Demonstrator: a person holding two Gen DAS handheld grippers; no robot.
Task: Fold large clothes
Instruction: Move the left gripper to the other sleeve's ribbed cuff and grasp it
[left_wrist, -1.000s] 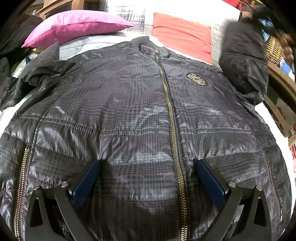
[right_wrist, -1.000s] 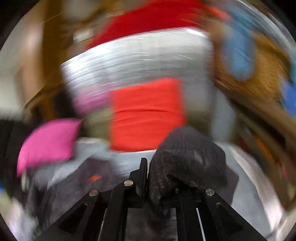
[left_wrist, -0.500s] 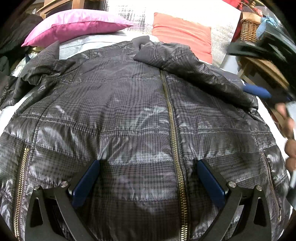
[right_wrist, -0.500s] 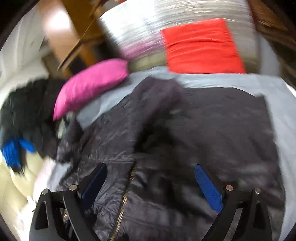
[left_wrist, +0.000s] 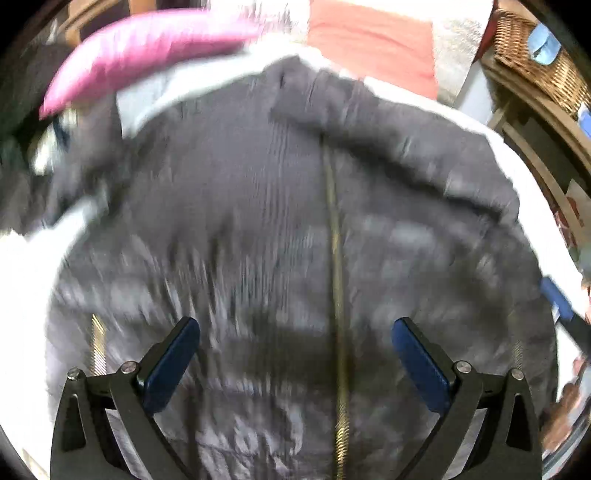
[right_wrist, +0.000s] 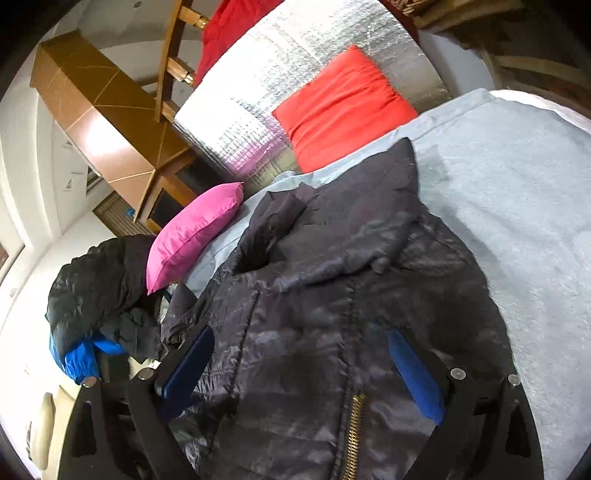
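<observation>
A dark checked puffer jacket (left_wrist: 258, 221) lies front up on the bed, its brass zip (left_wrist: 336, 258) closed. Its right sleeve (left_wrist: 406, 158) is folded across the chest, toward the collar. My left gripper (left_wrist: 295, 325) hangs open above the lower front with nothing between its fingers; this view is blurred. In the right wrist view the jacket (right_wrist: 351, 295) fills the middle, with the folded sleeve (right_wrist: 369, 229) on top. My right gripper (right_wrist: 299, 365) stands open over the jacket's side, holding nothing. One of its blue pads (left_wrist: 556, 297) shows at the right edge of the left wrist view.
A pink pillow (right_wrist: 192, 232) and an orange-red cushion (right_wrist: 343, 103) lie at the head of the bed, against a silver foil panel (right_wrist: 295, 74). Another dark garment with blue lining (right_wrist: 96, 288) is heaped beyond the jacket's far side. A wicker basket (left_wrist: 535, 55) on wooden shelves stands at the right. Pale sheet (right_wrist: 517, 184) is bare.
The right gripper let go of the sleeve, which now lies across the chest, then opened and swung down toward the jacket's side. The left gripper rose away from the jacket.
</observation>
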